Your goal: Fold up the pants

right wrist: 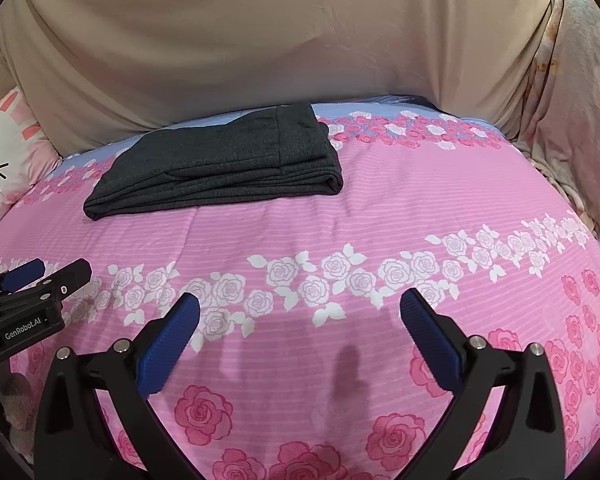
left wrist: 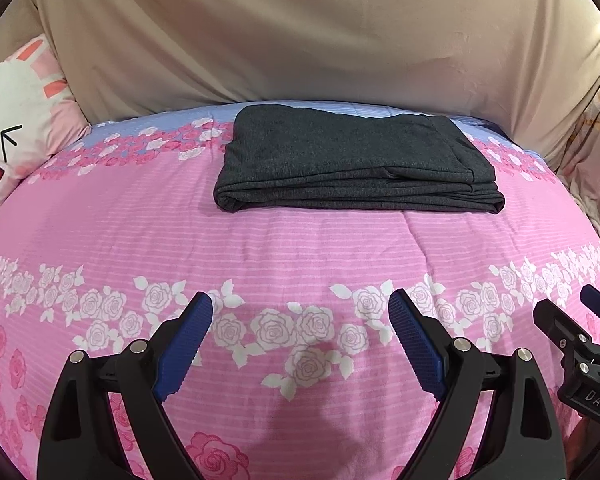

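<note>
Dark grey pants lie folded into a flat rectangular stack at the far side of the pink rose-patterned bedspread. In the right wrist view the same pants sit at the upper left. My left gripper hangs open over the near part of the bed, well short of the pants, with nothing between its blue pads. My right gripper is also open and empty, level with the left one. Each gripper shows at the edge of the other's view: the right gripper and the left gripper.
A beige cloth-covered backrest rises behind the bed. A white and pink cartoon pillow leans at the far left. A pale flowered cushion stands at the far right. A small plush object lies at the lower left edge.
</note>
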